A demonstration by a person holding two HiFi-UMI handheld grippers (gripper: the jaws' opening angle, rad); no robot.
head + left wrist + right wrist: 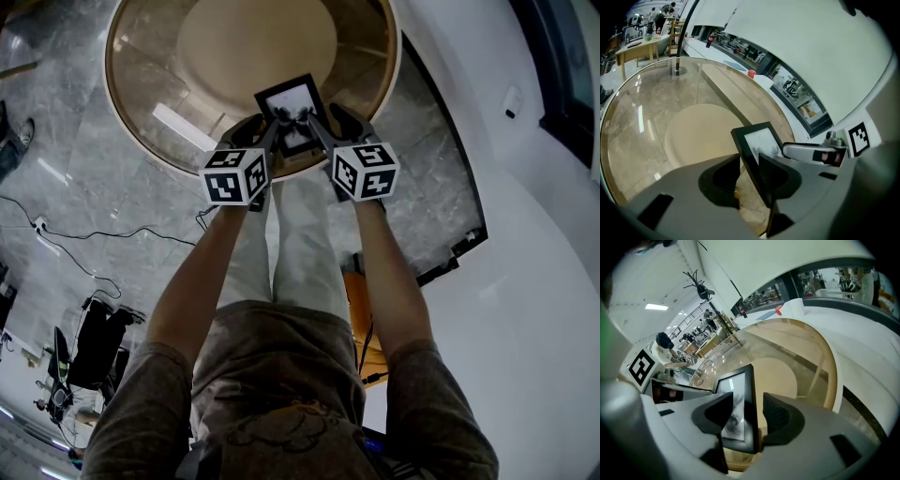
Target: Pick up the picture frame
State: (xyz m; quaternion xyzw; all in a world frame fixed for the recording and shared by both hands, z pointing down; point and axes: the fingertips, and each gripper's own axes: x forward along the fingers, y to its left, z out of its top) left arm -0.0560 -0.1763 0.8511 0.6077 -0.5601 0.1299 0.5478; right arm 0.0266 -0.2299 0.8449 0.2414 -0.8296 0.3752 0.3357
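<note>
On the far left, a grey marble floor [56, 141] carries one thin black cable [94, 234] trailing across it. One round glass tabletop [159, 84] with a tan rim fills the upper middle of the head view. Its broad pane runs on to the left of the frame, to its right and beyond it.

There are two tongs, each with one marker cube. The left tongs [274, 124] reach in from the lower left, their cube [236, 175] just behind them. In the left gripper view they are spread, with the frame's left border between the jaws. The right jaw sits against that border, and a sliver of tabletop shows beside the left jaw.

One black picture frame [292, 101] stands close to the tabletop's near rim, its pale picture facing the person.

The right tongs [317, 124], with their cube [366, 171], straddle the frame's right border. In the right gripper view they are also spread, with a narrow gap between the border and the right pad, so neither pair pinches yet.

To the right lies a wide white surface [525, 281].
</note>
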